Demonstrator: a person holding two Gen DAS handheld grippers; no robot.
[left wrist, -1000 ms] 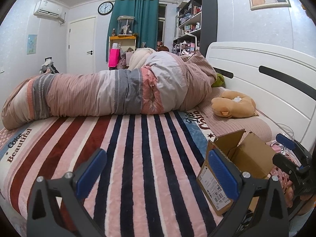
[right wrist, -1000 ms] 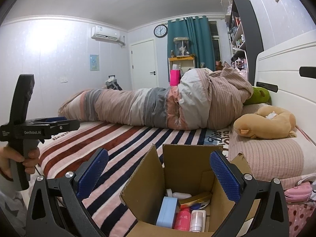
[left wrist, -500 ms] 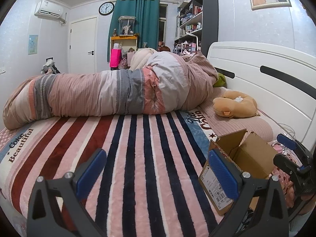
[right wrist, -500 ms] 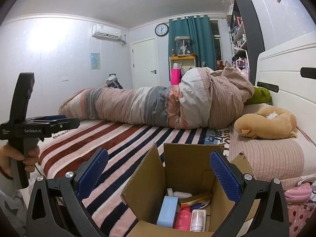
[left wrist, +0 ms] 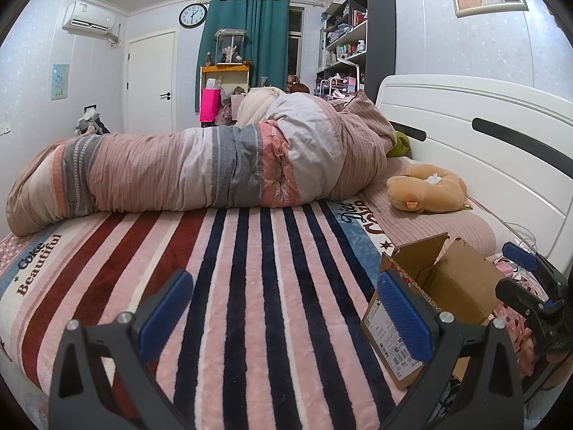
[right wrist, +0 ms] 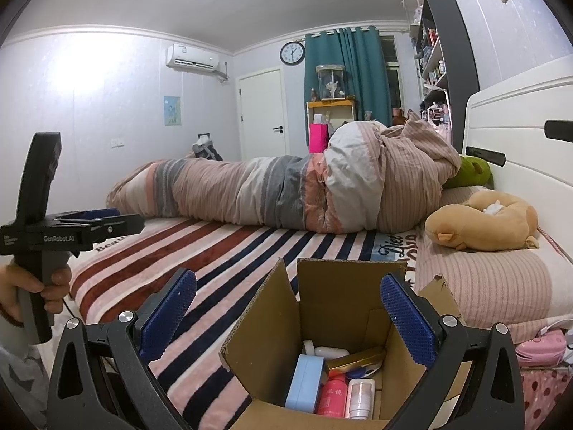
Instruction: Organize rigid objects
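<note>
Below the right hand-held gripper (right wrist: 288, 308), spread wide, a cardboard box (right wrist: 333, 326) of bottles is seen; left hand-held gripper (left wrist: 283, 308) spread wide, nothing held.

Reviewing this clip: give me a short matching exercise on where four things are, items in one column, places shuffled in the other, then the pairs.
Items:
1. pink bottle
2. tan plush toy
3. wall clock
4. rolled duvet

Places:
A. across the far side of the bed
B. on the pillow by the headboard
C. inside the cardboard box
D. beside the teal curtain

Pairs: 1-C, 2-B, 3-D, 4-A
</note>
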